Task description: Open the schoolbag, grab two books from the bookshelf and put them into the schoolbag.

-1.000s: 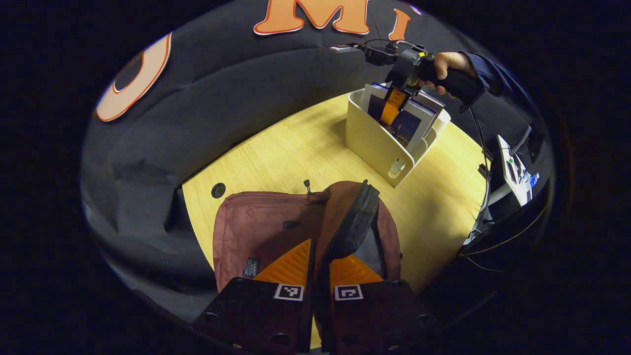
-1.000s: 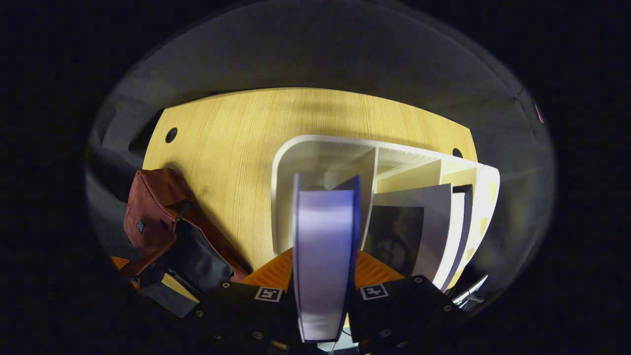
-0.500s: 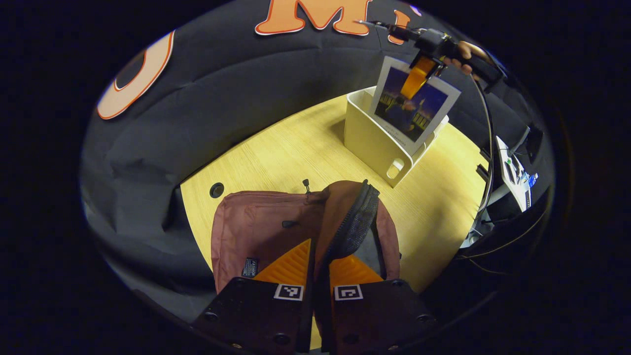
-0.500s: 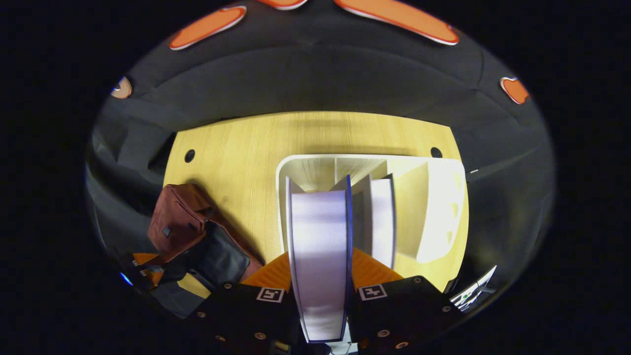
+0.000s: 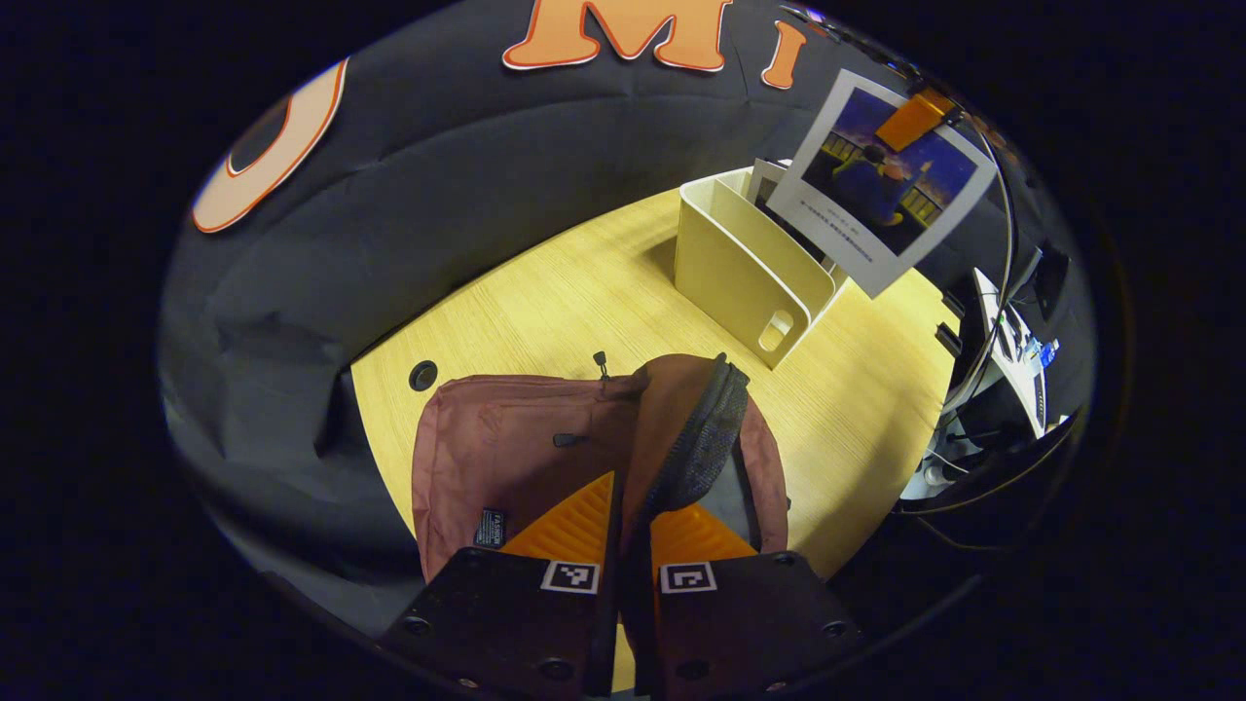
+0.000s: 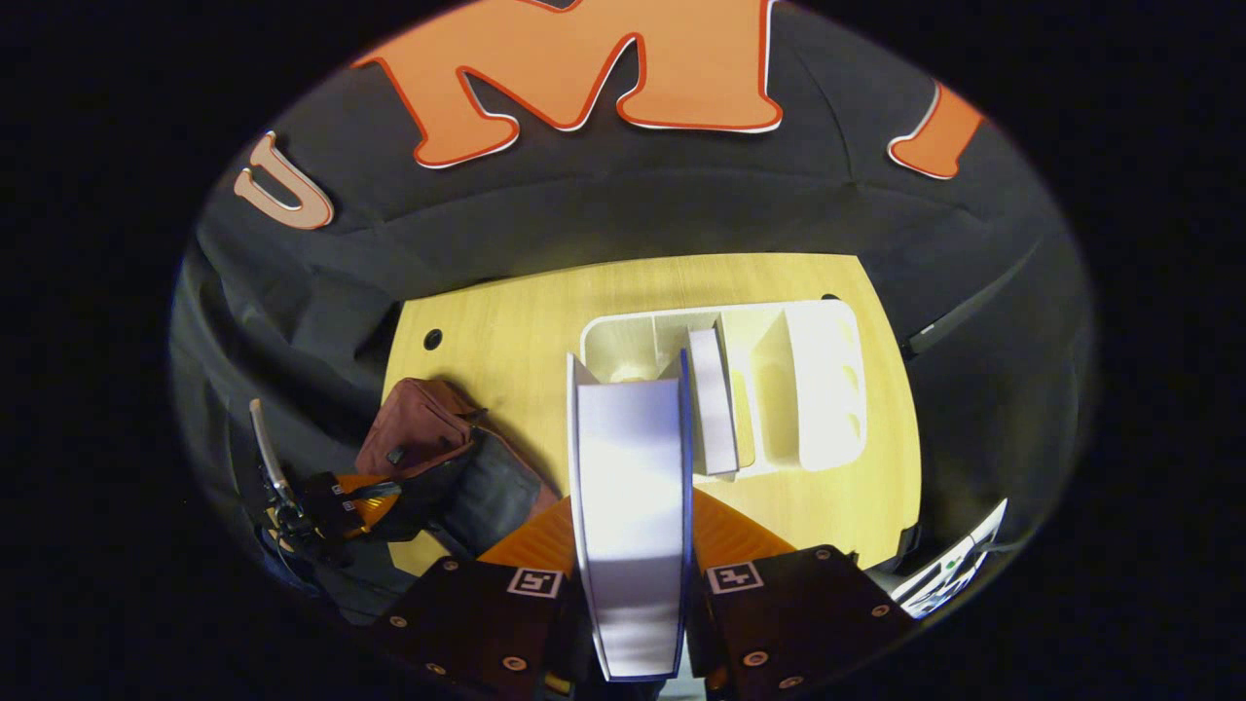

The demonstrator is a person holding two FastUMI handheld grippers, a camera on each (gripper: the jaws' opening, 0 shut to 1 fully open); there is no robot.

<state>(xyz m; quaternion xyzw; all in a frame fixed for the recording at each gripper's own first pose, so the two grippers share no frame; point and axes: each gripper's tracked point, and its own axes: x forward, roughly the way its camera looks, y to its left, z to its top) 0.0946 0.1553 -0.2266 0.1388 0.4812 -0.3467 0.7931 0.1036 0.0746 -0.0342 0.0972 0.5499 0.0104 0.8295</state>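
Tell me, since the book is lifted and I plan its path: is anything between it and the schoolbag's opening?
Nothing visible. The book hangs above the bookshelf; bare table lies between it and the schoolbag, whose flap the left gripper holds up.

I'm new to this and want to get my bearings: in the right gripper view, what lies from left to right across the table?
Dark red fabric schoolbag → white-edged book held upright → thin book in the shelf → white plastic bookshelf's right wall.

Lifted book (image 5: 881,180) — above bookshelf (image 5: 745,268) — schoolbag (image 5: 506,458) below
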